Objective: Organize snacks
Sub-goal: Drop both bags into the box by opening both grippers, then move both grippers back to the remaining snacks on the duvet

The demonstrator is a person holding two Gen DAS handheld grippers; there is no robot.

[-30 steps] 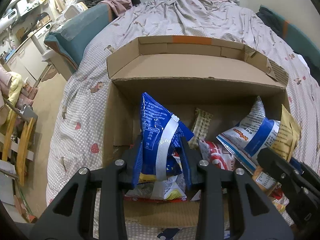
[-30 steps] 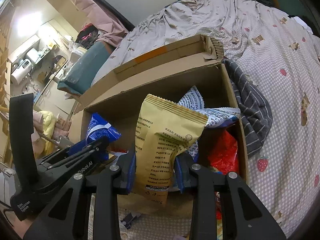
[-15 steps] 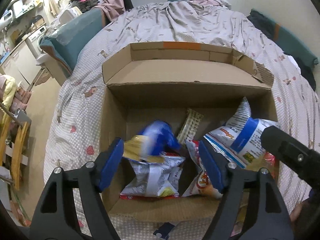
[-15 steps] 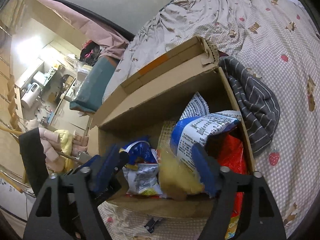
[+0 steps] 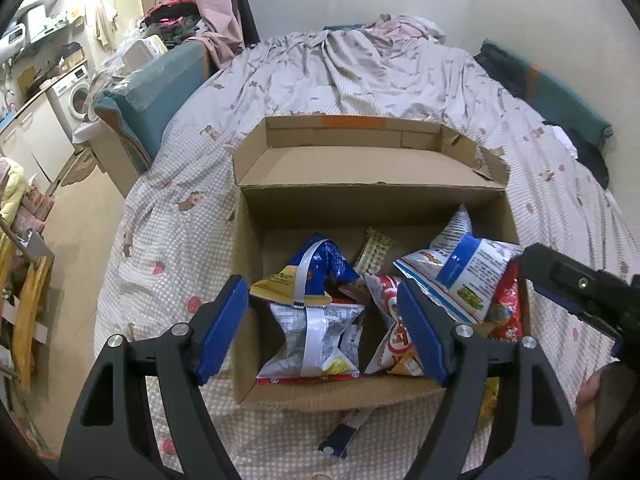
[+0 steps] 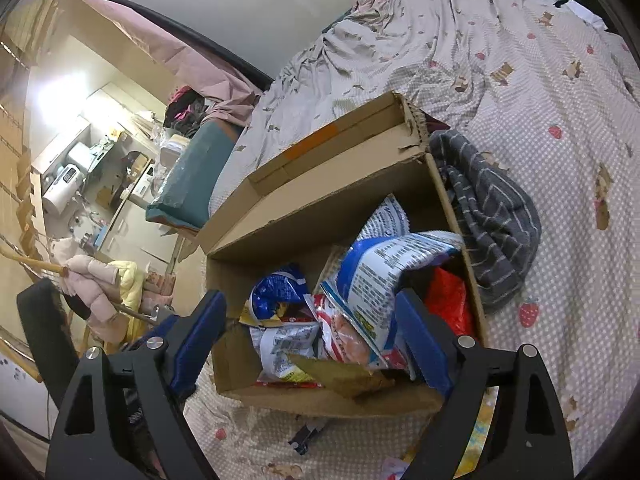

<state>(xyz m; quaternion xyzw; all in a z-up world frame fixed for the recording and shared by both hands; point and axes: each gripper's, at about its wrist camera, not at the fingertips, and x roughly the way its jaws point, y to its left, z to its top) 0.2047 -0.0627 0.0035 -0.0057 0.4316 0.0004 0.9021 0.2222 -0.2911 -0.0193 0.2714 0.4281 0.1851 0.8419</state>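
An open cardboard box [image 5: 368, 196] [image 6: 320, 216] sits on the bed and holds several snack bags. A blue bag [image 5: 320, 264] [image 6: 276, 292] lies at the box's left on a silver bag [image 5: 312, 336]. A tan bag [image 6: 340, 372] lies at the box's near edge. A white and blue bag [image 5: 460, 276] [image 6: 380, 276] leans at the right over red bags [image 6: 448, 300]. My left gripper [image 5: 324, 328] is open and empty above the box's near side. My right gripper [image 6: 312, 344] is open and empty above the same side; its body shows in the left wrist view [image 5: 580, 288].
The checked bedspread [image 5: 176, 240] surrounds the box. A grey striped cloth [image 6: 488, 216] lies against the box's right wall. A small dark wrapper [image 5: 344, 436] lies on the bed before the box. A teal cushion [image 5: 148, 96] and furniture stand to the left.
Both grippers opened and pulled back from the box. The blue bag left my left gripper and the tan bag left my right gripper; both now lie in the box.
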